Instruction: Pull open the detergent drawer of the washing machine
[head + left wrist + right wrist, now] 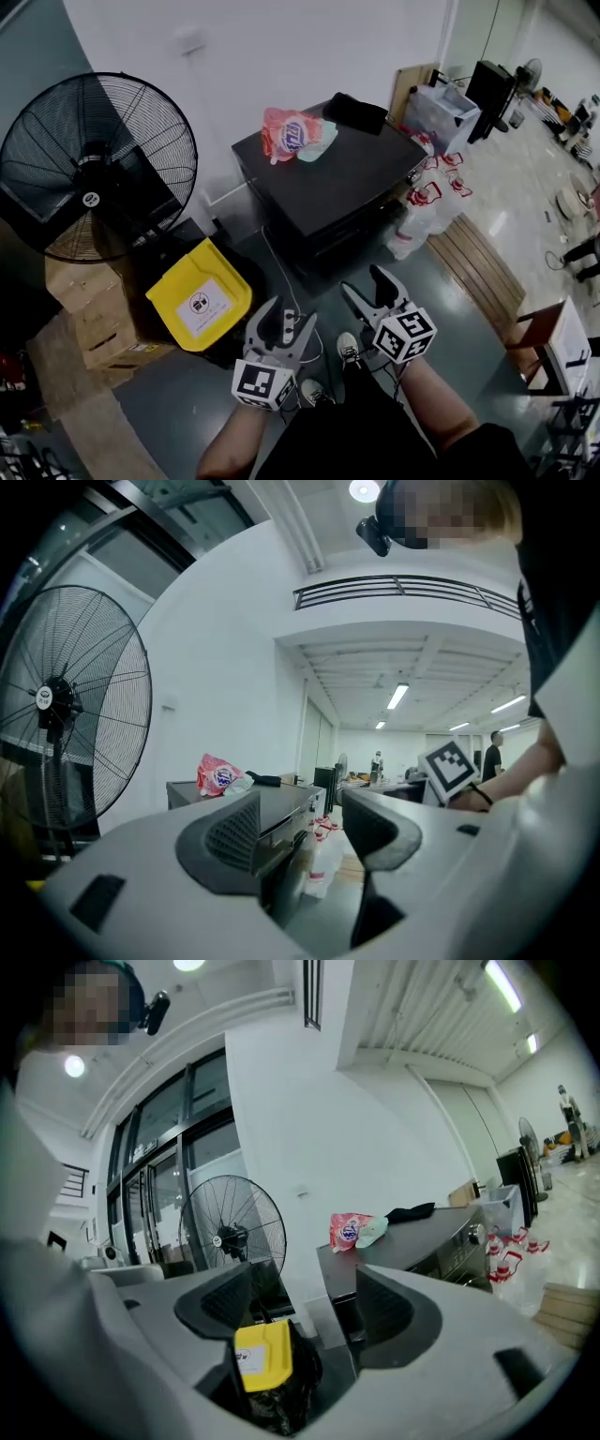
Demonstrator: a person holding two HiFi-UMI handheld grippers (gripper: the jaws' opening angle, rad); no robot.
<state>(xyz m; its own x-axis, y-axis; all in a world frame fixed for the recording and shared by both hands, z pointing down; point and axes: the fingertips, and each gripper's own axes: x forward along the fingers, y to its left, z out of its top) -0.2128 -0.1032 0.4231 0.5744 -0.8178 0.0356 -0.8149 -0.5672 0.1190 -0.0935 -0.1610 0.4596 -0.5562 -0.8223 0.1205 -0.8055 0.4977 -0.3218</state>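
Floor strip (pixel 321 277) before washing machine (pixel 328 178)

Pale grey shells form the left gripper (pixel 289 317) and the right gripper (pixel 366 284) alike, with black ribbed jaw pads (pixel 234 832) — each bears a cube (pixel 405 335) of black-and-white square markers. The person wears dark clothing (pixel 356 422) and light shoes (pixel 347 347).
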